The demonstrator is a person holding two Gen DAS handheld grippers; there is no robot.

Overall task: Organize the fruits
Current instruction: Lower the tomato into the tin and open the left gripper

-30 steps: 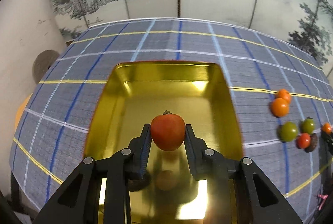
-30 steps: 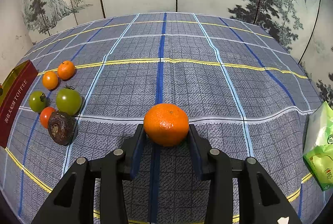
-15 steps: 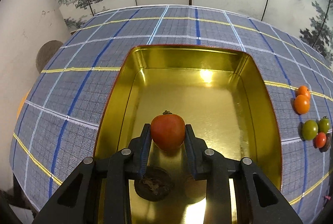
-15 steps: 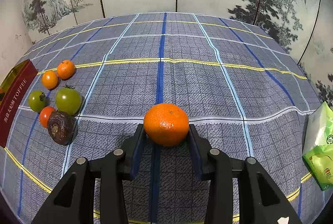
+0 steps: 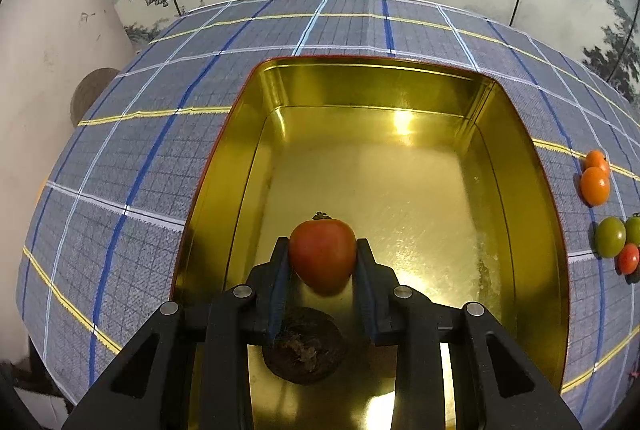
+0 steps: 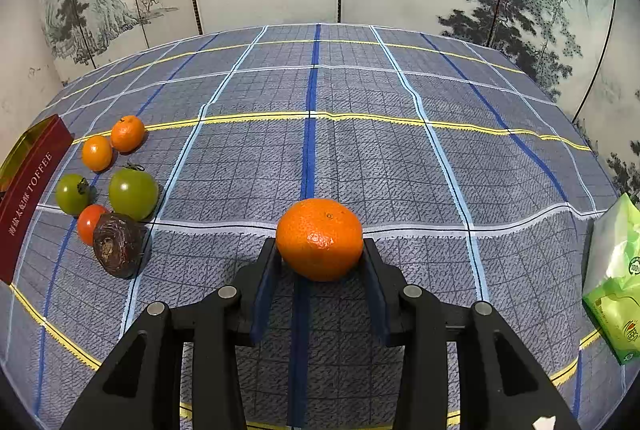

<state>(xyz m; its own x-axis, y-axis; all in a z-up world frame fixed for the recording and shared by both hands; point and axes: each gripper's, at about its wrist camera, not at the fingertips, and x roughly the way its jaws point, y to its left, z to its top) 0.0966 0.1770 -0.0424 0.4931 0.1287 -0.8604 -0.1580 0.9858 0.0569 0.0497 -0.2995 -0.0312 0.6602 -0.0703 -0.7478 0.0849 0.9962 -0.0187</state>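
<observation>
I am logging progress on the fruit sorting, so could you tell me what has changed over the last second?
The left gripper, shut on the red tomato, has moved forward over the gold tin, exposing a dark fruit beneath it. The right gripper still holds the orange, unmoved.

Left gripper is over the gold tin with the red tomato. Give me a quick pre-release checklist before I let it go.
1. Grip on the round red tomato by the left gripper: ok, pinched between both fingers.
2. Tomato within the walls of the rectangular gold metal tin: ok.
3. Landing spot: not ok, a dark wrinkled brown fruit lies in the tin right under the fingers; bare floor lies further ahead.
4. Height above the tin floor: cannot tell.
5. Right gripper out of the way: ok, it holds a round orange mandarin above the blue checked tablecloth.
</observation>
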